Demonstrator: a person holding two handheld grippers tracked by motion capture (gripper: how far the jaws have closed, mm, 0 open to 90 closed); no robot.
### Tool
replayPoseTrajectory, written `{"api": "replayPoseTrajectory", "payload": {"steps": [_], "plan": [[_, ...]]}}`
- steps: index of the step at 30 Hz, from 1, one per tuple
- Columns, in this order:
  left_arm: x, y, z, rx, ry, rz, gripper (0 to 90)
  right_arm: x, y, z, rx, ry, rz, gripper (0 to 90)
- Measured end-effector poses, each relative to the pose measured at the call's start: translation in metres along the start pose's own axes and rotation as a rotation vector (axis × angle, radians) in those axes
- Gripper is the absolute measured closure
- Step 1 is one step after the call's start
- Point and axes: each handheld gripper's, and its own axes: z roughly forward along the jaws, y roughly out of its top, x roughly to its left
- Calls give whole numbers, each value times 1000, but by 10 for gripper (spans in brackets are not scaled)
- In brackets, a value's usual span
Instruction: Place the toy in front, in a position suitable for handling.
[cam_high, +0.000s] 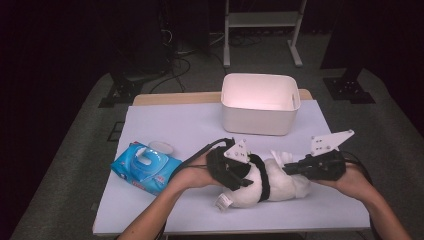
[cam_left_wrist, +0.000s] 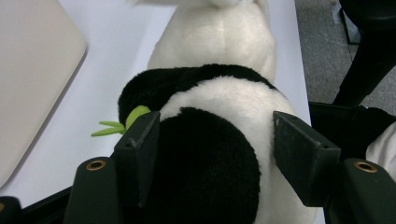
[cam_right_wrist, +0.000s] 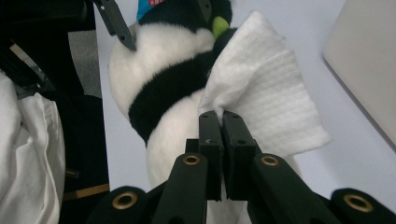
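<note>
A black-and-white panda plush lies on its side near the front of the white table. My left gripper sits over its head end. In the left gripper view its jaws straddle the panda, and the fur meets both pads. A green leaf sticks out beside the left jaw. My right gripper comes in from the right, shut on a white wipe. In the right gripper view that gripper pinches the wipe at a corner, and the sheet rests against the panda.
A white bin stands open at the back middle of the table. A blue wet-wipe pack lies at the left with a small white lid behind it. A person's forearms enter from the front edge.
</note>
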Motion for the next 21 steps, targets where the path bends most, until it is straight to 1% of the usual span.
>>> {"api": "replayPoseTrajectory", "payload": {"steps": [2, 3, 5, 7, 8, 10, 13, 16, 17, 18, 19, 20, 21], "plan": [[0, 1, 1, 8, -5, 2, 344, -1, 8, 5, 7, 9, -15, 868], [0, 1, 0, 12, 0, 0, 343, -2, 11, 8, 16, 10, -23, 869], [1, 0, -3, 4, 3, -6, 332, -4, 16, 12, 47, 0, -39, 870], [0, -4, -7, -17, 7, -24, 323, -8, 14, 12, 51, -1, -30, 870], [0, -5, -9, -23, 7, -23, 321, -9, 11, 11, 53, -3, -20, 871], [0, -8, -13, -38, 7, -31, 321, -11, 5, 9, 36, 7, 5, 871], [-3, -9, -20, -30, 17, -29, 315, -11, 0, 7, 20, 7, 14, 871], [-5, -12, -27, -23, 26, -30, 298, -10, -2, 5, 24, -2, 19, 871], [-6, -14, -28, -23, 27, -42, 287, -11, -3, 4, 25, -5, 19, 871], [-6, -17, -30, -11, 29, -49, 279, -11, -4, 3, 24, -10, 20, 871], [-6, -22, -31, -13, 24, -63, 276, -11, -5, 2, 24, -17, 22, 871], [-6, -26, -31, -33, -12, -91, 276, -12, -8, 0, 21, -23, 30, 871], [-6, -28, -29, -40, -46, -102, 276, -13, -10, -1, 14, -24, 38, 870]]}}
